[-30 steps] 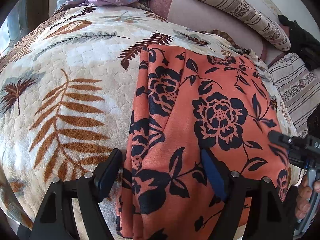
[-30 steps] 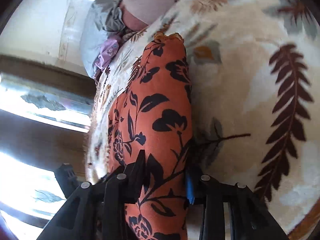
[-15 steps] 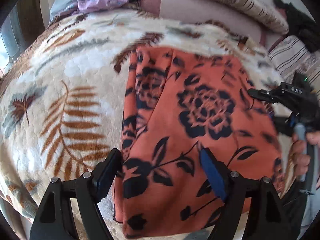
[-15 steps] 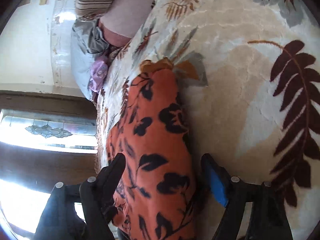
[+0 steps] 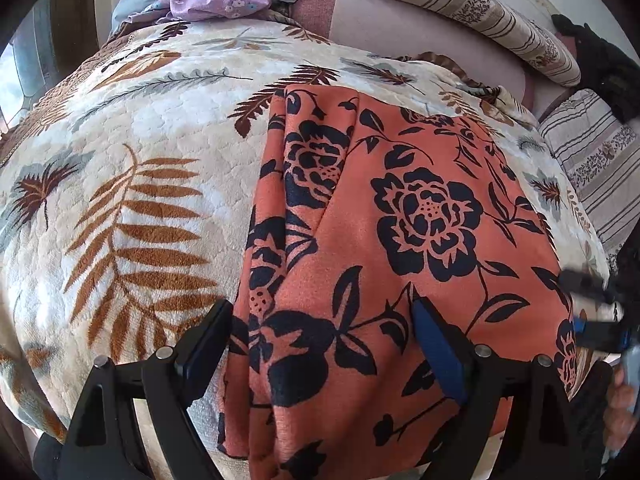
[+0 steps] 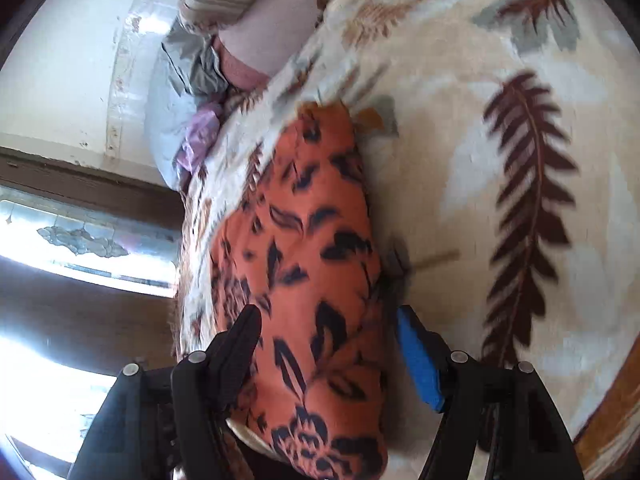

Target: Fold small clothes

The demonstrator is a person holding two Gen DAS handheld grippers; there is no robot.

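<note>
Both my grippers, left [image 5: 320, 344] and right [image 6: 328, 344], straddle the orange floral garment [image 5: 400, 240] with jaws apart — right just opening; slack folds may spring loose on the bed's blanket [image 5: 140, 160].

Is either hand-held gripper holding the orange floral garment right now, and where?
Neither. The left hand-held gripper and right hand-held gripper, whose jaws have just been opening, both stand open astride the orange floral garment.

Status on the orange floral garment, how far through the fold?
Done: the orange garment lies on the leaf blanket with its left side folded over lengthwise. In hand: nothing gripped; the left hand-held gripper straddles the near edge, open, and the right hand-held gripper has just opened around the cloth. Left: likely a crosswise fold; the purple garment waits.
</note>
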